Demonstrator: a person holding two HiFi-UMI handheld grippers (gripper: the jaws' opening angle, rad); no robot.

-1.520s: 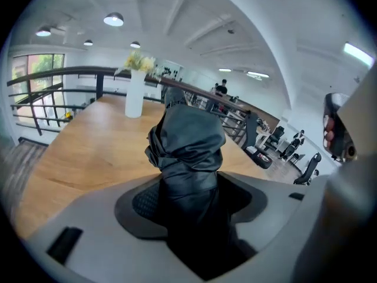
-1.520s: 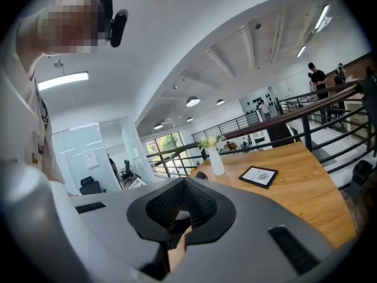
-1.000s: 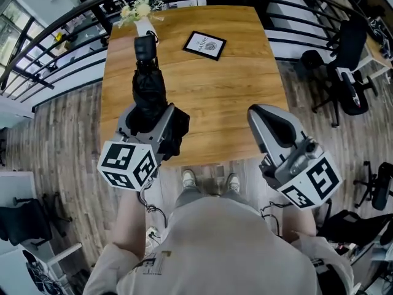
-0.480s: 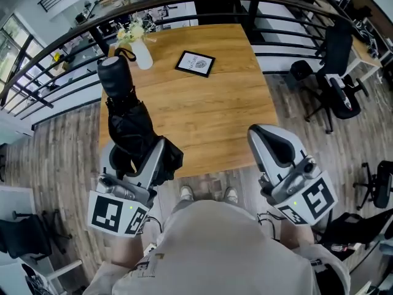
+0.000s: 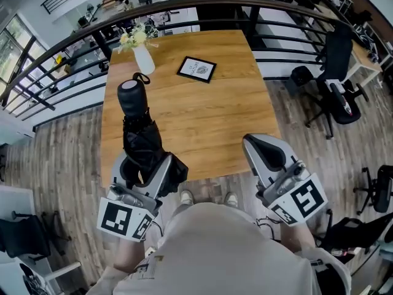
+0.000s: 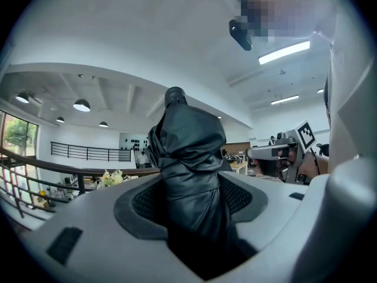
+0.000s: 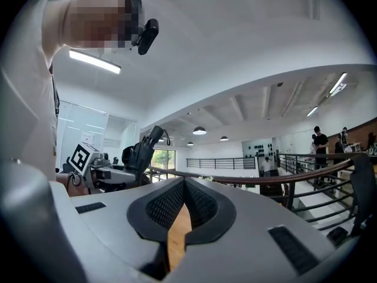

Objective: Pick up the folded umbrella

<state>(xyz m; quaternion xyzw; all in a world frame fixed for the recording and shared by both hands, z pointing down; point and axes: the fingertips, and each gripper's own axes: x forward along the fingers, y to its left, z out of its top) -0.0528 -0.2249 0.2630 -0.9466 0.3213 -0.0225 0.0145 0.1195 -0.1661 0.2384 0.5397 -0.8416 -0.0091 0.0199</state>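
Our left gripper (image 5: 145,169) is clamped around the black folded umbrella (image 5: 136,125) over the wooden table (image 5: 215,112). Our right gripper (image 5: 263,151) is pinched together, empty.

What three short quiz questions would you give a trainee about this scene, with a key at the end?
1. True or false: the left gripper is shut on the folded umbrella.
2. Which thing lies on the table near the vase of flowers? A: a laptop. B: a framed picture. C: a mug.
3. Fill in the gap: the right gripper has its jaws together and holds ____.

Key: 1 true; 2 B; 3 nothing.
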